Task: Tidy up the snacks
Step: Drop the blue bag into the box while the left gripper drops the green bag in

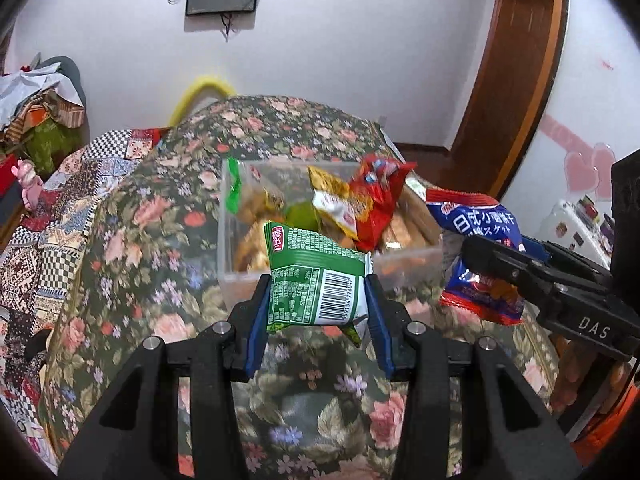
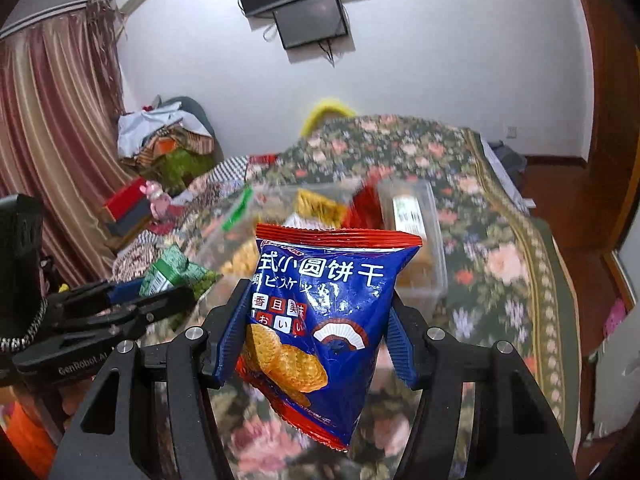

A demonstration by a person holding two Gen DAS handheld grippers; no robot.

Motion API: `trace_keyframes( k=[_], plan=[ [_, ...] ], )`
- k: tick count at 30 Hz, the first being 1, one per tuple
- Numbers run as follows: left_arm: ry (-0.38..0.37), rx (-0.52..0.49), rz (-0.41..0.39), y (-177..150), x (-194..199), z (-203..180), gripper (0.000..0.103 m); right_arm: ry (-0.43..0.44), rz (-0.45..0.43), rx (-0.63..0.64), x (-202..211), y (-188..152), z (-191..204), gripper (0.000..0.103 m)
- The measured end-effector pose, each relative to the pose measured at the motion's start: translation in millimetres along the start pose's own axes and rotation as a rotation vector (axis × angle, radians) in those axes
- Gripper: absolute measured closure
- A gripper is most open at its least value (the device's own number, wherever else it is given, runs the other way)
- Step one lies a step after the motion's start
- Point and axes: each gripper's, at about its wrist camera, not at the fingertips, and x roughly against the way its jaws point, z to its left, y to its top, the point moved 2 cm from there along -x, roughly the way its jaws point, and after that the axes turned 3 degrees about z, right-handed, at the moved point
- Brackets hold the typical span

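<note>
Two packets are in our grasp, one per claw. Low in the centre of the left wrist view, our left gripper (image 1: 318,300) is clamped on the green packet (image 1: 316,280), blue pads pressing its two sides, barcode facing the camera. In the right wrist view, our right gripper (image 2: 316,340) pinches the blue packet (image 2: 320,320) in the same way, its red top edge upright at mid-frame and printed biscuits at its lower left.

Each claw shows in the other's view: the right one enters from the right edge of the left view with the blue packet (image 1: 480,240) in its jaws, and the left one sits at the left edge of the right view with the green packet (image 2: 172,276) in front of it.

Just beyond both packets, at mid-frame, stands the clear bin (image 1: 232,240), resting on the floral cover (image 1: 160,220). Inside it we see a red packet (image 1: 376,204) and a gold packet (image 1: 332,196) standing up above biscuits. The bin looks blurred in the right view.

Farther back, at the upper centre, two dark screens (image 2: 308,20) hang on the white wall, and curtains (image 2: 52,120) fill the upper left of the right view.
</note>
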Motion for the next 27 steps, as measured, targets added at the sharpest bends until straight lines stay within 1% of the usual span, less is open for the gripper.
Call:
trace_keyframes(
  k=[4, 9, 16, 22, 23, 26, 27],
  plan=[
    [0.022, 0.011, -0.012, 14, -6, 6, 0.059, 0.005, -0.027, 0.023, -7, 16, 8, 0.046],
    [0.045, -0.003, -0.019, 27, -19, 11, 0.059, 0.001, -0.035, 0.045, -22, 27, 13, 0.045],
    [0.063, 0.017, 0.013, 36, -51, 25, 0.058, 0.0, -0.011, 0.038, -51, 34, 12, 0.045],
    [0.033, 0.062, 0.062, 38, -77, 33, 0.058, -0.009, 0.021, 0.044, -69, 35, 12, 0.044],
    [0.037, 0.063, 0.065, 37, -79, 33, 0.057, -0.008, 0.031, 0.041, -71, 35, 12, 0.042],
    [0.038, 0.056, 0.072, 37, -80, 32, 0.053, -0.033, 0.038, 0.051, -71, 34, 12, 0.041],
    [0.038, 0.055, 0.066, 36, -78, 32, 0.05, -0.04, 0.027, 0.064, -66, 33, 15, 0.038]
  ],
)
